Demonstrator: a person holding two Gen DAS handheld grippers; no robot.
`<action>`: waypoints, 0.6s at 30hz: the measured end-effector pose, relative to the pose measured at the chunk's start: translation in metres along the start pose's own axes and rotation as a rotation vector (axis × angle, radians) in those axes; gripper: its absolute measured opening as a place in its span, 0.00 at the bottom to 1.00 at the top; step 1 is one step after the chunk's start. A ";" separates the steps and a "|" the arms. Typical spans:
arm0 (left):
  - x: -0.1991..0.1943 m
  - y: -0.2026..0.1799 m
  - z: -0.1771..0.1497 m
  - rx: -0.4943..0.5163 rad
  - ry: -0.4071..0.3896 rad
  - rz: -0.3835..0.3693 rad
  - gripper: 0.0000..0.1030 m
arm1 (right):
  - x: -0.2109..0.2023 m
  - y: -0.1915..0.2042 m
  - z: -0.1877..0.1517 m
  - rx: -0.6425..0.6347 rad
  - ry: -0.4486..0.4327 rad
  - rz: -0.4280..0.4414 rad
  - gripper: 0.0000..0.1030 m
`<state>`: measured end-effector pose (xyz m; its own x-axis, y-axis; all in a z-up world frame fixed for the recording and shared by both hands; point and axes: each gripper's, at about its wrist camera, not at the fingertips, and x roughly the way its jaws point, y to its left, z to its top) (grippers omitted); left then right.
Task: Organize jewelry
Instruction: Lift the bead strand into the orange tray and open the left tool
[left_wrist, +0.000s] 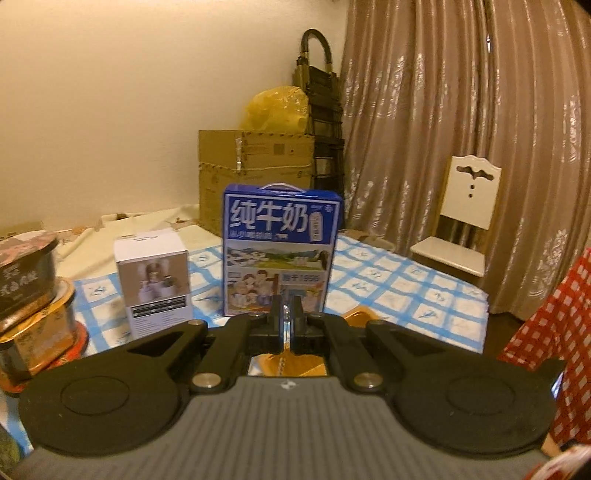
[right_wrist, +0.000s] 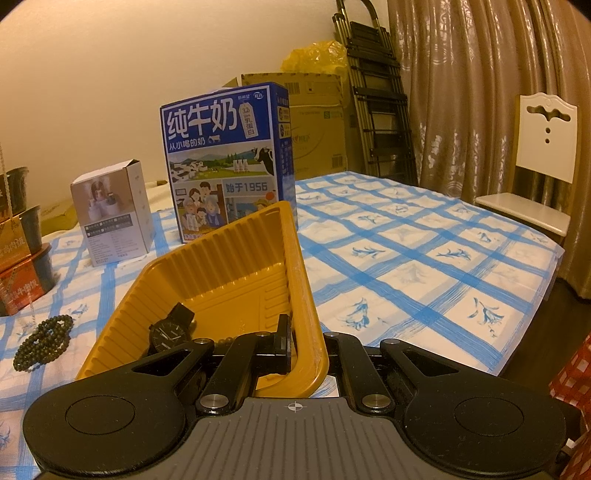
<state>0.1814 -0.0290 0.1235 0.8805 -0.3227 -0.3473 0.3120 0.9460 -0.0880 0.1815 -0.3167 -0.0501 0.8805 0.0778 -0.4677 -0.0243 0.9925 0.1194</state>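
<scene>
The right tool (right_wrist: 295, 334) is clamped shut on the near rim of the tray (right_wrist: 221, 266), tipping it up. A watch (right_wrist: 168, 334) lies inside, just left of the tool, and a bracelet (right_wrist: 44, 341) sits on the bench (right_wrist: 406, 240) further left. The left tool (left_wrist: 285, 314) is pinched shut on a small silvery piece (left_wrist: 285, 319). Bring that piece over the tray's hollow and release it low.

We note a blue-checked table (right_wrist: 424, 258); ahead of our right gripper stand milk carton (right_wrist: 225, 162), white box (right_wrist: 110, 214); bead bracelet (right_wrist: 44, 341) lies left
</scene>
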 end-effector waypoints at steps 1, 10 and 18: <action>0.002 -0.002 0.001 0.001 -0.001 -0.009 0.02 | 0.000 0.000 0.000 0.000 0.000 0.000 0.06; 0.014 -0.028 0.007 0.008 -0.009 -0.095 0.02 | 0.000 0.000 0.000 0.000 0.000 0.000 0.06; 0.033 -0.048 0.015 -0.002 -0.021 -0.163 0.02 | 0.000 0.000 0.000 0.001 0.000 0.000 0.06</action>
<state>0.2007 -0.0855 0.1306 0.8256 -0.4724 -0.3085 0.4504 0.8811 -0.1439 0.1814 -0.3168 -0.0501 0.8804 0.0781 -0.4678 -0.0241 0.9924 0.1203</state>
